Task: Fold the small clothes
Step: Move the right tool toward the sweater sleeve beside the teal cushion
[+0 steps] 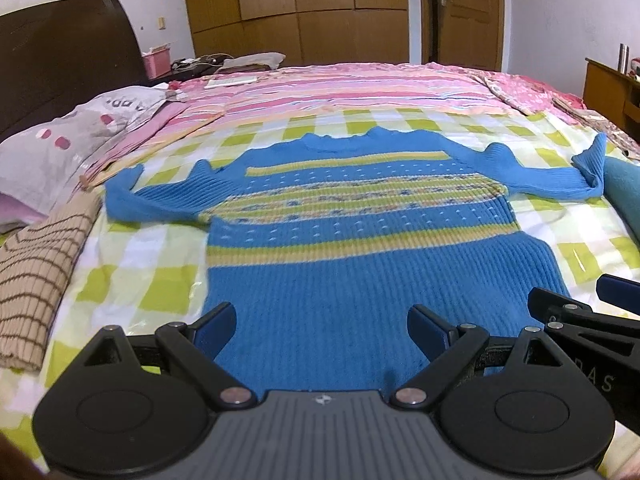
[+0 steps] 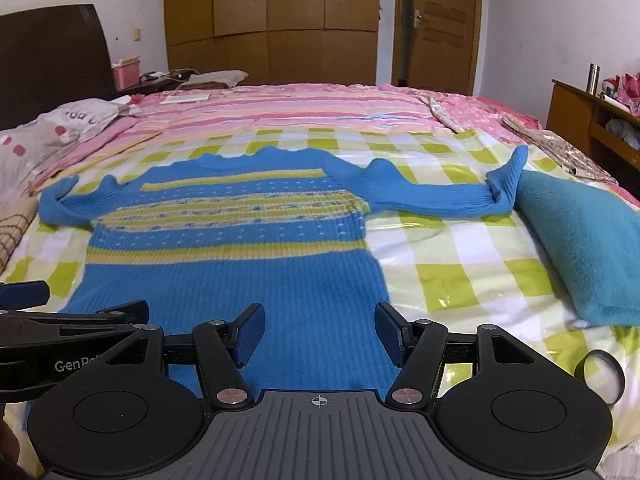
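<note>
Left of the fingers, one folded checked cloth [image 1: 38, 280]. Between and ahead, one blue sweater [image 1: 340, 240] flat on the bed [image 1: 140, 280]. Left gripper [image 1: 322, 330], right gripper [image 2: 320, 334]: released, empty. Rightward, one teal towel [image 2: 580, 240], one ring [image 2: 600, 376].

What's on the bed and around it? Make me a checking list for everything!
Surface: bed sheet, green-and-white checks.
Job's things: blue sweater lying flat, sleeves spread, unfolded.
Clutter: teal blanket beside one sleeve; plaid cloth; pillow; black ring.
Grippers: left gripper and right gripper open, empty, above the hem.
Cables: nothing seen clearly.
Surroundings: wardrobe, door, headboard.
</note>
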Motion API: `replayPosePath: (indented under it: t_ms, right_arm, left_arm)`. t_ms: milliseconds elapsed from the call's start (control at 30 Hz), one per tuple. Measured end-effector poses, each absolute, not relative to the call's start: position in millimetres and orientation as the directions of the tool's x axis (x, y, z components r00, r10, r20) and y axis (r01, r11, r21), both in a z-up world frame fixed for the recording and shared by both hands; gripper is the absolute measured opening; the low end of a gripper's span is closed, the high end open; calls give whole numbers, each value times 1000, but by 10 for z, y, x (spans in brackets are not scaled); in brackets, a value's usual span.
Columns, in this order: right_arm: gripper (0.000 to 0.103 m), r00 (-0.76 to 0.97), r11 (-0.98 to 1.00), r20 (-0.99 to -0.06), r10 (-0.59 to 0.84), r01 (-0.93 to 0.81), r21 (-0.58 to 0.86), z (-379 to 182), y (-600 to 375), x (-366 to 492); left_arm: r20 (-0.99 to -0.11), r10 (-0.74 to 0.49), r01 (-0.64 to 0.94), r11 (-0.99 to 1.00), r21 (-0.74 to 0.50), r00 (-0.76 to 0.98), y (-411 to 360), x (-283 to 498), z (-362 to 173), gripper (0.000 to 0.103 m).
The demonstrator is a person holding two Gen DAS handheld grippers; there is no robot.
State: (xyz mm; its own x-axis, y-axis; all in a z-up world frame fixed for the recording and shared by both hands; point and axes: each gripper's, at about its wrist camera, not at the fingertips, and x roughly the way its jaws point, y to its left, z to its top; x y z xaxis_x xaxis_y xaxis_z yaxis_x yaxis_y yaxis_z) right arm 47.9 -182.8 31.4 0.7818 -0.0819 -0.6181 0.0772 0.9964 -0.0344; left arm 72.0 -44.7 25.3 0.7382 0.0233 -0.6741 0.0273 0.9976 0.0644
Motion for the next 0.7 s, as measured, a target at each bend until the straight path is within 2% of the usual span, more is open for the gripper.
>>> replayPosePath:
  t_ms: [700]
  right_arm:
    - [61, 737, 969, -632, -239, 223, -106, 245, -2466, 1089]
  left_arm:
    - [-692, -71, 143, 989, 47, 718, -1141, 1401, 150, 98]
